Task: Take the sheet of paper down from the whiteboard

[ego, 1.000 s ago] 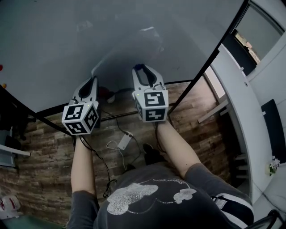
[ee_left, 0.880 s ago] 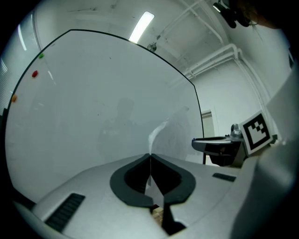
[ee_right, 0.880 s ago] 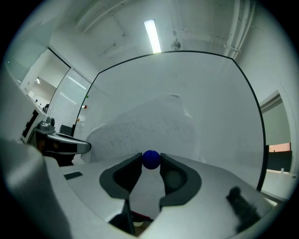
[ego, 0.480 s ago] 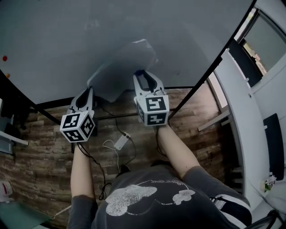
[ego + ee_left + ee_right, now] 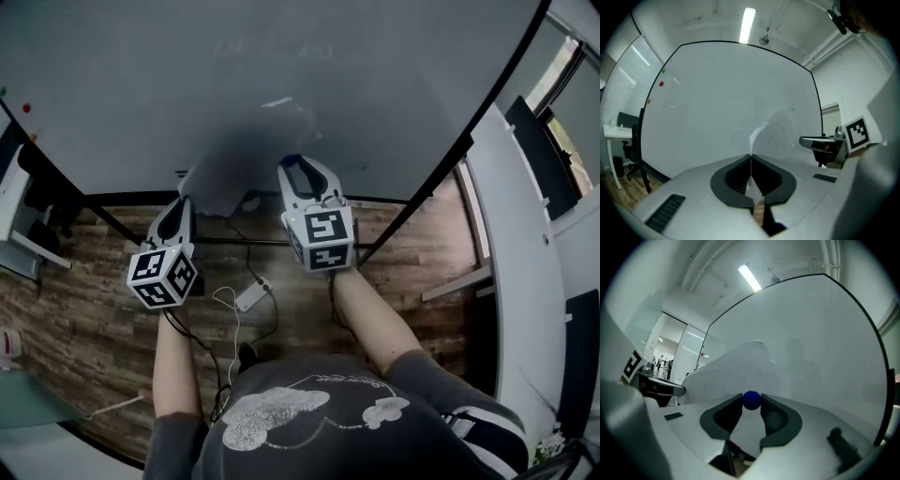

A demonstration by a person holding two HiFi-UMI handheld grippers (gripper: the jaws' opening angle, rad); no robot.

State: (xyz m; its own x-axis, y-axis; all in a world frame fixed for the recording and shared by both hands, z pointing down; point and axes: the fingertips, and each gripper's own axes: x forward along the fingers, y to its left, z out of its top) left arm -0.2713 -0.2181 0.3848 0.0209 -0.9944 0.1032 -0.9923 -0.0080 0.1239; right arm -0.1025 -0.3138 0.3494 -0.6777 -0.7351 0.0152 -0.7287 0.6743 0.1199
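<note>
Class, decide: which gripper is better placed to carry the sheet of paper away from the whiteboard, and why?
Left. The left gripper is shut on an edge of the sheet of paper, while the right gripper is taken up, clamping a round blue piece.

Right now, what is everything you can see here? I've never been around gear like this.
Whiteboard: one, white with a black frame, straight ahead.
Sheet of paper: one, white, curling in front of the board, an edge pinched in the left claw.
Blue ball: one, blue, between the right claw's jaws.
Small dots: three, green, red and orange, near the board's left edge.
Ceiling light: one, white, above the board.
Small box with cable: one, white, on the wooden floor.
Left claw: one, grey, shut on the paper.
Right claw: one, grey, shut on the ball.
Forearms: two, behind the claws.
</note>
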